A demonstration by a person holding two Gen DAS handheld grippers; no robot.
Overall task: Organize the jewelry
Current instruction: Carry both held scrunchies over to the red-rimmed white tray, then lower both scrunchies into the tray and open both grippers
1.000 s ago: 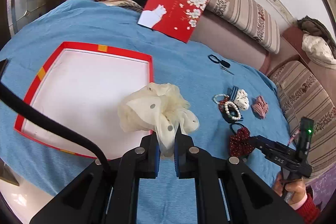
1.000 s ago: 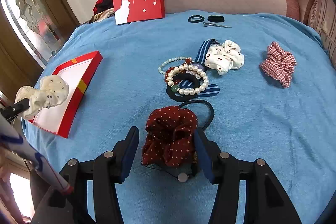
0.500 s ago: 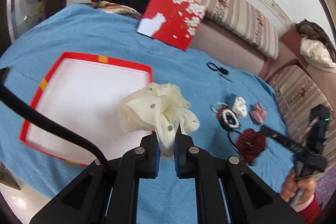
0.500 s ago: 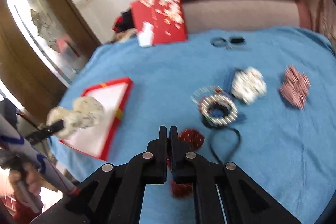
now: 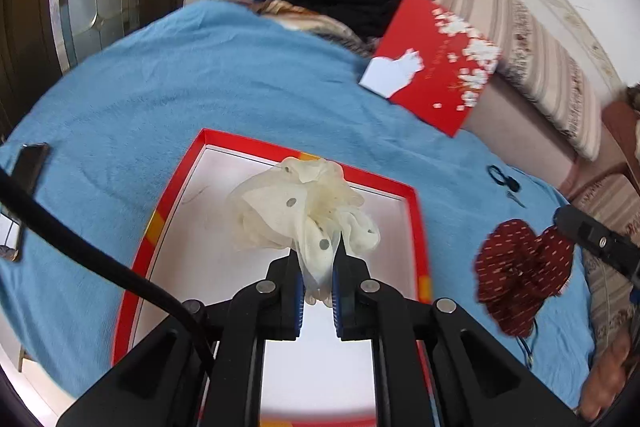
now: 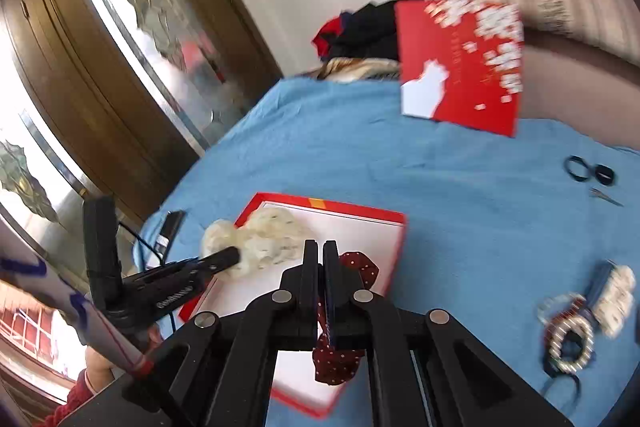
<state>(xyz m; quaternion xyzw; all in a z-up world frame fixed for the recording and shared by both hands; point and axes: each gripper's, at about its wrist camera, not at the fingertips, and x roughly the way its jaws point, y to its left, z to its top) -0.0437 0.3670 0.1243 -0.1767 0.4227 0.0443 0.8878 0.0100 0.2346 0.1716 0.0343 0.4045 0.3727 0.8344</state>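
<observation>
My left gripper (image 5: 318, 261) is shut on a cream dotted scrunchie (image 5: 296, 211) and holds it above the red-rimmed white tray (image 5: 240, 267). My right gripper (image 6: 320, 251) is shut on a dark red dotted scrunchie (image 6: 336, 359), held over the tray's (image 6: 360, 227) near right part. That red scrunchie (image 5: 520, 271) also shows at the right of the left wrist view, hanging from the right gripper (image 5: 576, 227). The cream scrunchie (image 6: 260, 239) and left gripper (image 6: 230, 255) show in the right wrist view.
A blue cloth (image 5: 200, 87) covers the table. A red flowered box lid (image 5: 432, 71) leans against the striped sofa (image 5: 540, 59). Bracelets and scrunchies (image 6: 576, 319) lie at the right, black hair ties (image 6: 588, 171) farther back. A phone (image 5: 28, 167) lies at the left edge.
My right gripper shut on the dark red scrunchie, lifted it and carried it left over the tray. My left gripper moved the cream scrunchie forward over the tray.
</observation>
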